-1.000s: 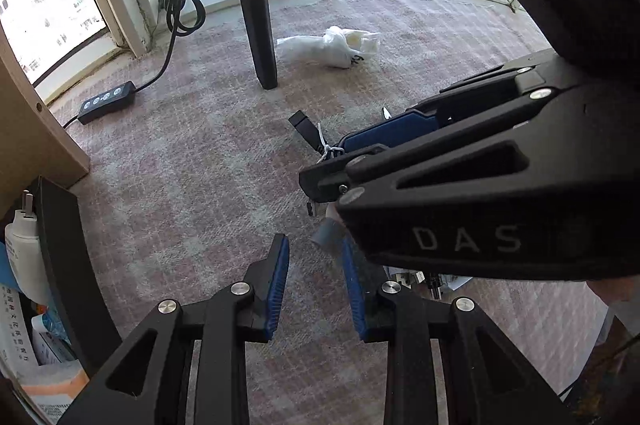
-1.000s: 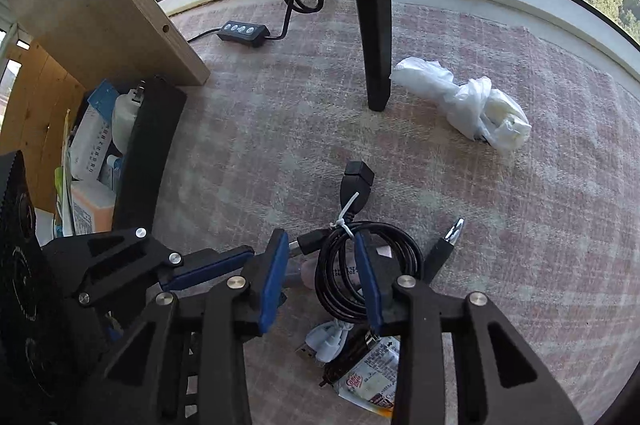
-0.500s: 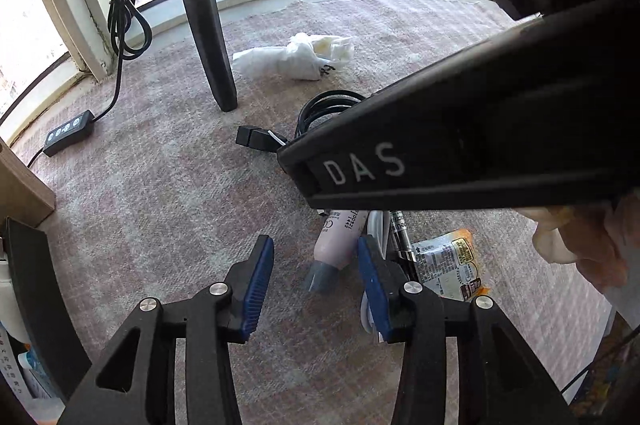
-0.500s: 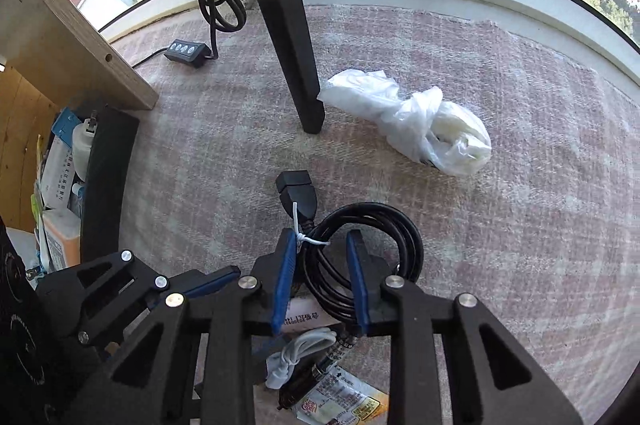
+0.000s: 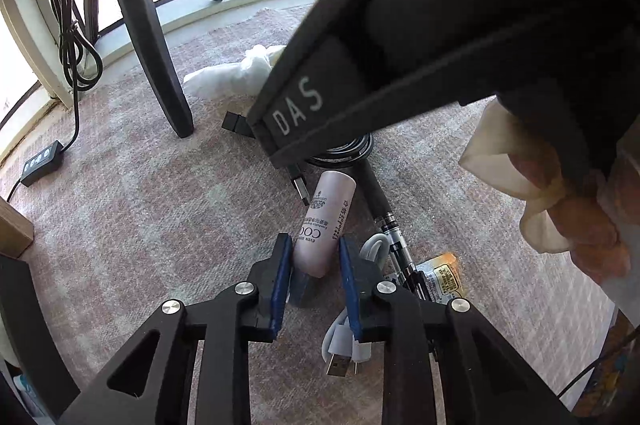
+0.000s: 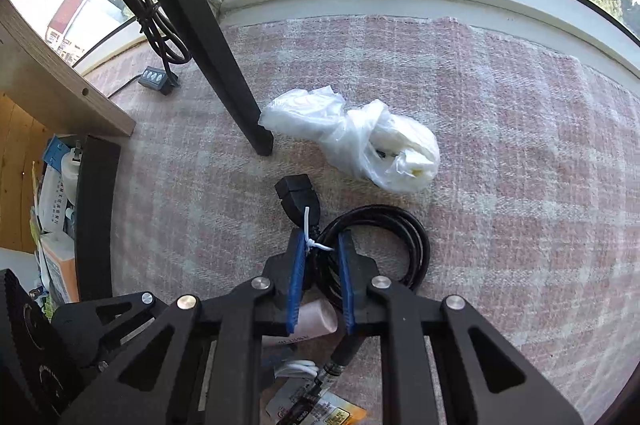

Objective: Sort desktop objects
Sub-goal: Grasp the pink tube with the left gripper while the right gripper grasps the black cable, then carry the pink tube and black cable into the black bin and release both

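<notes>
A pink tube [image 5: 326, 223] lies on the checked cloth, its capped end between the open fingers of my left gripper [image 5: 312, 245]. A coiled black cable [image 6: 380, 241] with a white tie lies ahead of it. My right gripper [image 6: 320, 245] straddles the tied part of the coil, its jaws narrow, the pads close to the cable; a grip cannot be confirmed. A black pen [image 5: 384, 209], a white USB cable [image 5: 348, 341] and an orange snack packet [image 5: 442, 275] lie to the right of the tube.
A white plastic bag [image 6: 360, 137] lies beyond the cable. A dark stand leg [image 6: 224, 57] rises at the left. A black box [image 6: 96, 217] with packets sits under a wooden shelf [image 6: 52, 85] at far left. A switch cord [image 6: 156, 79] lies by the window.
Both grippers moved forward and down. My left fingers now flank the pink tube. My right jaws have narrowed around the tied section of the black cable.
</notes>
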